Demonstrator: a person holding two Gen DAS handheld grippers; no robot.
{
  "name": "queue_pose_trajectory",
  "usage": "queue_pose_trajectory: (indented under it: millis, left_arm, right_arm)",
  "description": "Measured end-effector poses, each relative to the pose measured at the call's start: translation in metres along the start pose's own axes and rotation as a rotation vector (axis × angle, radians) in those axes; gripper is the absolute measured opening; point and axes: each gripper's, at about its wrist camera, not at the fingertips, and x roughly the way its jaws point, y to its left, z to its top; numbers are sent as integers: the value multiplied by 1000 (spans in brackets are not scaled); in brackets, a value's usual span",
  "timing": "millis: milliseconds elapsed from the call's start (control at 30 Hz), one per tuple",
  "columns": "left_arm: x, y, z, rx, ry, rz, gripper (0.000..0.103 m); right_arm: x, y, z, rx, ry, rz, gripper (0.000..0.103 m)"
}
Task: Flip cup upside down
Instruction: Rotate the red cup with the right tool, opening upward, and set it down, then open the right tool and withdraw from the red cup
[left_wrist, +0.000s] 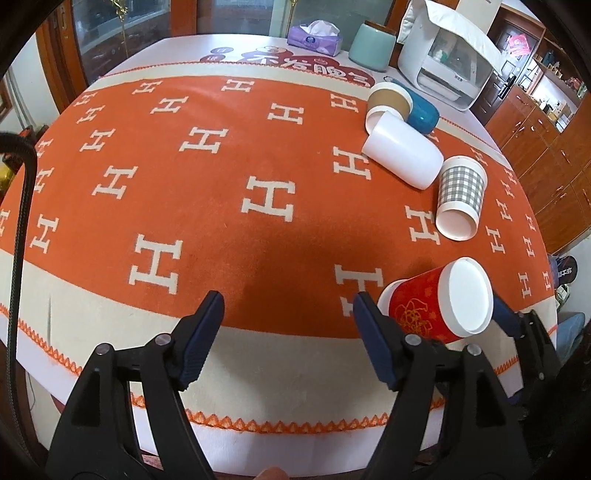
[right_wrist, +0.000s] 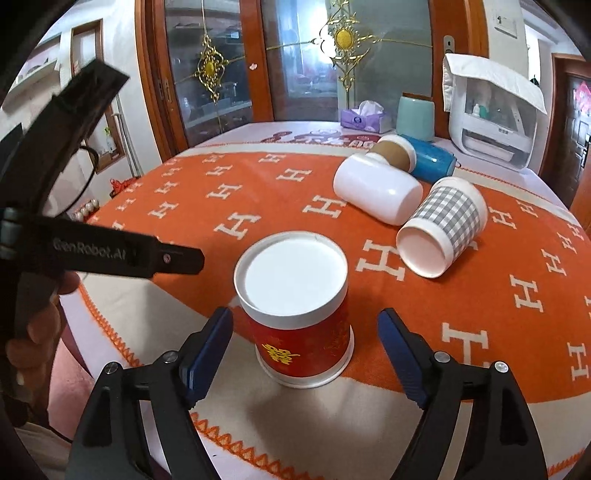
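Red cup (right_wrist: 299, 317) is standing mouth-down on the orange H-patterned blanket (right_wrist: 258, 206) near the table's front edge, white base facing up. Its rolled rim is resting on the cloth where orange meets the cream border.

Right gripper (right_wrist: 304, 328) is sitting with its fingers spread wide, one either side of the cup, neither pad touching the wall. In the left wrist view this gripper's far finger is mostly hidden behind the cup.

Left gripper (left_wrist: 288, 325) is hovering over bare blanket to the cup's left, fingers spread, nothing between them. Its body is crossing the right wrist view at the left edge, largely cut off; part of a hand is showing there.

Further back, four cups are lying on their sides: white cup (right_wrist: 376, 192), grey checked cup (right_wrist: 443, 229), brown cup (right_wrist: 393, 151), and blue cup (right_wrist: 432, 160), the last partly hidden behind the brown one.

Tissue box (right_wrist: 364, 118) and pale green jar (right_wrist: 415, 118) are standing at the far edge.
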Motion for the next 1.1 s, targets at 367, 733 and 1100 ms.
queue_pose_trajectory:
  millis: [367, 733, 1100]
  left_arm:
    - [-30, -11, -7, 31, -65, -13, 71]
    - [-89, -36, -7, 95, -211, -9, 71]
    - [-142, -63, 4, 122, -344, 5, 80]
  right_arm:
    - [-65, -9, 10, 32, -99, -12, 88]
    - [-136, -2, 46, 77, -148, -115, 88]
    - [-174, -11, 82, 198, -128, -152, 88]
